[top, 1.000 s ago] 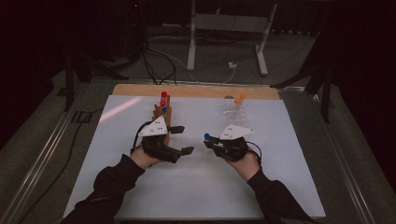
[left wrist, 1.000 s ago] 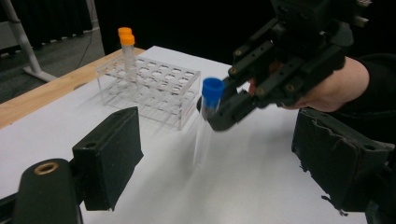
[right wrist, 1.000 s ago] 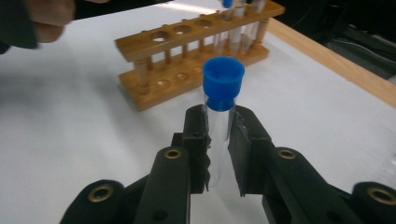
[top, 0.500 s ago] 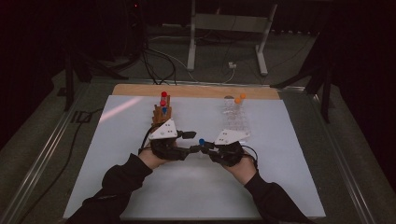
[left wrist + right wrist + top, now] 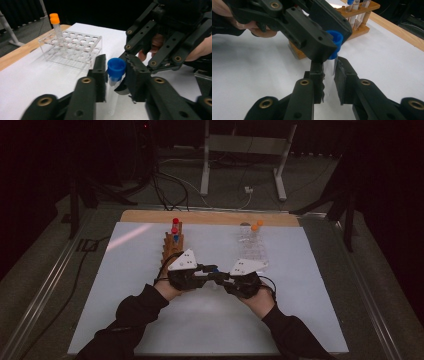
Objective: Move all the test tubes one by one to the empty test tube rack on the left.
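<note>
Two tools: the left tool and the right tool meet nose to nose at the centre of the white table, both on one clear tube with a blue cap.
Left tool: its jaws have just been closing and now press on the blue cap from either side, as the left gripper view shows.
Right tool: clamped together on the clear body of the tube just below the cap, seen in the right gripper view.
Step in hand: by the look of it, uncapping, one tool steadying the tube while the other takes the cap.
Next move: likely a twist of the left tool against a right tool that holds firm; the grip on the smooth wall must not slip.
Tube's place: off the table, between the two tools, at about 6 o'clock from both racks.
Wooden rack: at 11 o'clock from the tools, a brown frame on turned posts, holding tubes with red and blue caps.
Clear rack: at 1 o'clock from the tools in the high view, a glossy see-through grid of square wells, one orange-capped tube upright in a far well.
Textures: matt black, toothed jaws with brass pins; smooth round plastic cap; a bare wooden strip along the table's far edge.
</note>
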Demonstrator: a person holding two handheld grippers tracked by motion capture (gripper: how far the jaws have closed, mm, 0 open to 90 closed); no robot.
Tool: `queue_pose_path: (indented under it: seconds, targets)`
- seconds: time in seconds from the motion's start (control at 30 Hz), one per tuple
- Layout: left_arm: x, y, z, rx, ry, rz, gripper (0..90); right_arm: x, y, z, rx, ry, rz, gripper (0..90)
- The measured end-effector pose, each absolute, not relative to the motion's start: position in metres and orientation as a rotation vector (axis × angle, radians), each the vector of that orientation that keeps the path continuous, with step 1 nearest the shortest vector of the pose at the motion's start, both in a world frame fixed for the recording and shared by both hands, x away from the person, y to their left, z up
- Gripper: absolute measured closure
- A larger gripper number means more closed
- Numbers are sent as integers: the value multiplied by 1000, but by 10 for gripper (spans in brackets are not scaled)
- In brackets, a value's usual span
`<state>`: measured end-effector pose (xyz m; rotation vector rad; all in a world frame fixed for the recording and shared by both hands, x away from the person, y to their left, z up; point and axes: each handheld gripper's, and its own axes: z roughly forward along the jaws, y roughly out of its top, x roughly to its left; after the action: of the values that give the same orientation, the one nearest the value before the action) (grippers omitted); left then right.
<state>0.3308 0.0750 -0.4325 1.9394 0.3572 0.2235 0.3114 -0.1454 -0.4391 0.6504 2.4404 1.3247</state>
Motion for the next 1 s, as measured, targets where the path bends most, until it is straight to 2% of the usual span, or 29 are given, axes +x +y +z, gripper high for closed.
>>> queue_pose_path:
  seconds: [0.07,0.27,0.5,0.6,0.83,0.9,1.0]
  targets:
    - [331,74,-432,1943,350,224,756,311,-145,-439,651,2439,1321,771]
    - [332,76,-428,1946,348,229,769,311,-146,-438,659,2431,1337,756]
    - [336,89,-410,1922,368,264,773,310,-150,-435,672,2400,1367,577]
    - [340,98,-402,1918,385,293,773,311,-152,-433,692,2383,1394,445]
    - [346,121,-389,1891,437,338,773,312,-155,-428,699,2380,1428,251]
    - [349,128,-385,1886,453,360,773,312,-155,-428,706,2362,1426,167]
    - [352,136,-381,1877,474,373,773,312,-155,-427,711,2358,1431,117]
